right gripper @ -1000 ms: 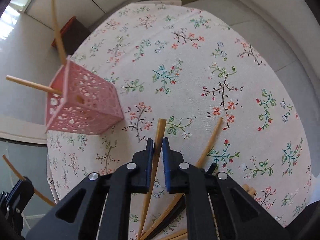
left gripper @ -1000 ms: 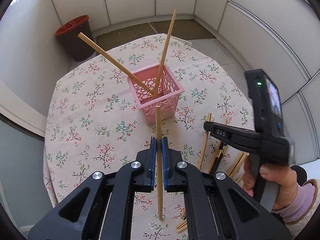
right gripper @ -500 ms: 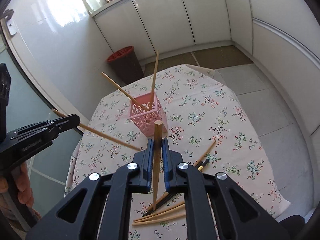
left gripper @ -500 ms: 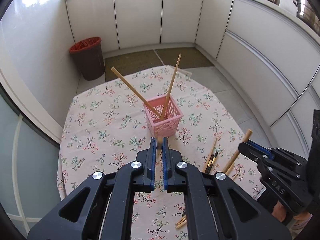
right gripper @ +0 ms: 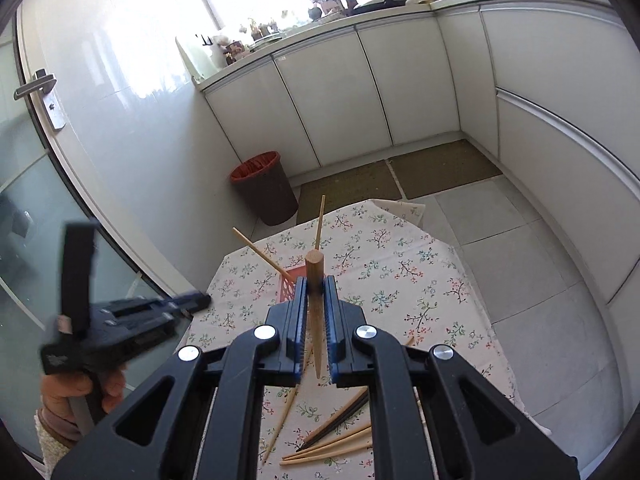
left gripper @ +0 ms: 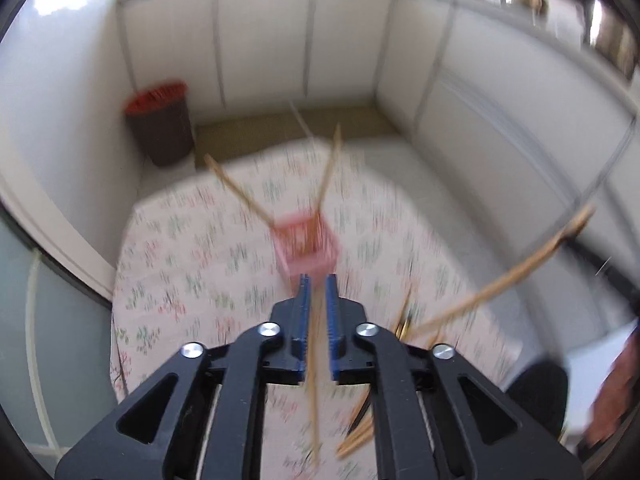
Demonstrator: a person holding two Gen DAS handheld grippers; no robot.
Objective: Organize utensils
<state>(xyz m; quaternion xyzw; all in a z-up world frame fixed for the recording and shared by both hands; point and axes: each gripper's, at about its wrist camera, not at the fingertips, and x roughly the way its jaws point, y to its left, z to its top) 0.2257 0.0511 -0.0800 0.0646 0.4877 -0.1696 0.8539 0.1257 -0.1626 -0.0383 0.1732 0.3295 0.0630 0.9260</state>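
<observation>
Two views, unequal quality: left wrist was motion-blurred, right wrist sharp. Right gripper [right gripper: 316,292] was clenched on a chopstick [right gripper: 314,280], held high over the table [right gripper: 440,280]. Left gripper [left gripper: 316,292] had its jaws opening; a blurred chopstick streak [left gripper: 313,392] showed in the gap, pads clear of it. Basket [left gripper: 306,246] sat mid-table with two sticks leaning out. Only the right view resolved the loose chopsticks [right gripper: 332,444] on the near cloth, plus the left hand [right gripper: 80,392]. Bin [right gripper: 264,188] stood beyond the table.
</observation>
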